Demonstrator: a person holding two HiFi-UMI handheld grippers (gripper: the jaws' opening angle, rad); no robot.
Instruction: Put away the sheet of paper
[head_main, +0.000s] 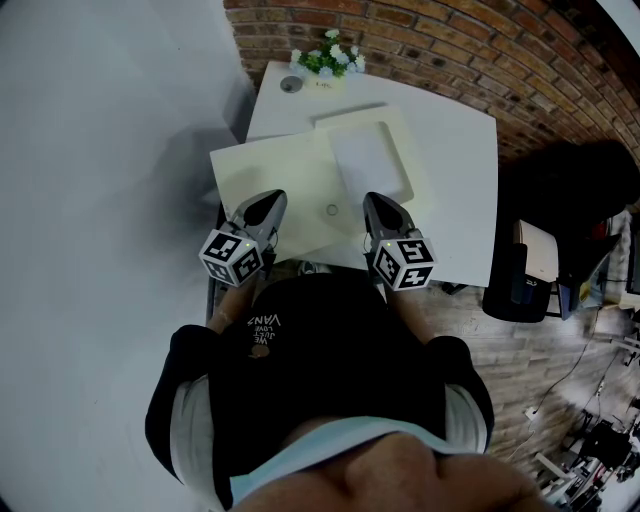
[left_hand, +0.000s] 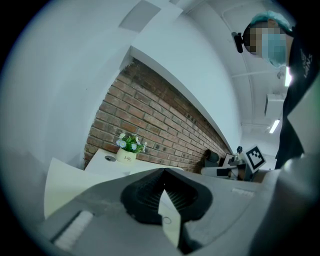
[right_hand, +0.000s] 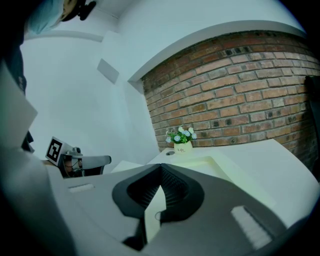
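Left gripper (head_main: 272, 198): fingers together, tips meeting. A pale wedge with a small ring mark shows in the slot behind the tips, and what it is cannot be told. The gripper is held over the near part of a cream board (head_main: 265, 180), near the front edge of the white surface (head_main: 455, 190).

Right gripper (head_main: 376, 200): fingers also together, tips meeting, with the same kind of pale wedge in the slot behind them. It is held just in front of the near end of a cream tray (head_main: 404, 160).

Paper (head_main: 366, 158): a white sheet lying flat inside the tray, between its raised rims. Neither gripper touches it.

Tray and board: the tray lies at the middle of the surface, its long side running away from the person. The board adjoins it on the left and overhangs the surface's left edge. A small ring (head_main: 331, 210) marks the board between the two grippers.

Far end of surface: a flower pot (head_main: 327, 62) stands against the brick wall (head_main: 450, 50), with a round grommet (head_main: 291, 85) just left of it.
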